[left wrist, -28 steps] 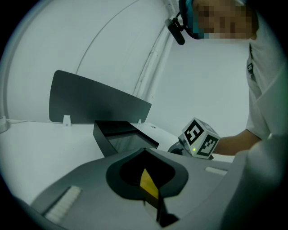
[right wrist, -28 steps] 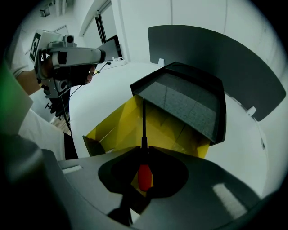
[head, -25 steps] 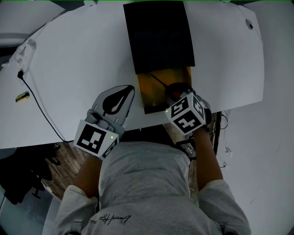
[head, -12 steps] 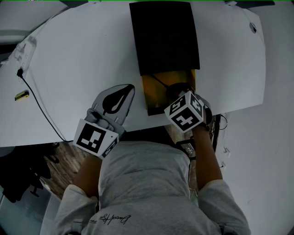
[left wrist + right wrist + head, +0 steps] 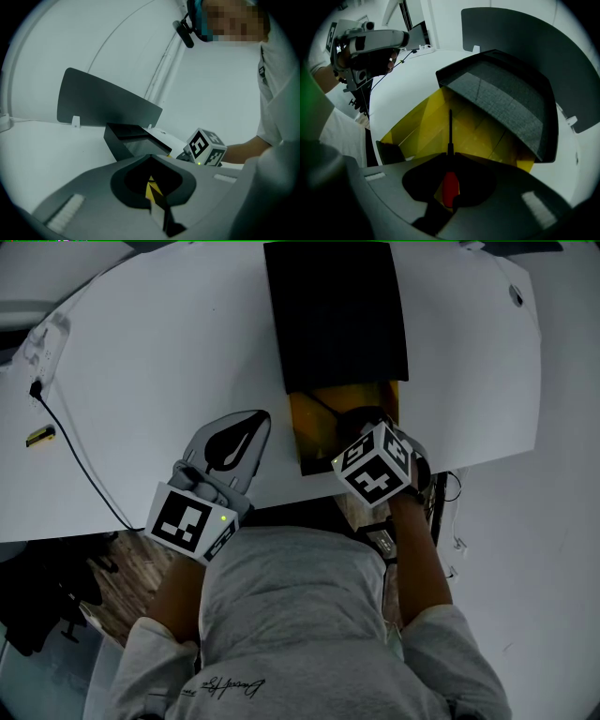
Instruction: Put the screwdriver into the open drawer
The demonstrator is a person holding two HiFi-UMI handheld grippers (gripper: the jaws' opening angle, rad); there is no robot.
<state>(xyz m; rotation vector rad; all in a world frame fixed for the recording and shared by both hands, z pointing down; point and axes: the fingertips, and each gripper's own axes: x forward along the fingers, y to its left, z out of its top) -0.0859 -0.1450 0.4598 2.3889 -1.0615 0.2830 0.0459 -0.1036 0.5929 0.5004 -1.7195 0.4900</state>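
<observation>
One screwdriver, clamped in my right gripper and aimed into the open drawer

My right jaws are closed on the red handle, and the dark shaft runs straight out from them. Its long axis lines up with the drawer's length, and the tip points toward the back, where the yellow floor slides under the black cabinet. The screwdriver hangs over the drawer's opening, inside its yellow walls; whether the tip touches the floor I can't tell. As I judge it, the coming move is a short descent and release with this hand alone. My left gripper sits well aside on the white table, jaws together on nothing, pointing toward the drawer's left wall.
</observation>
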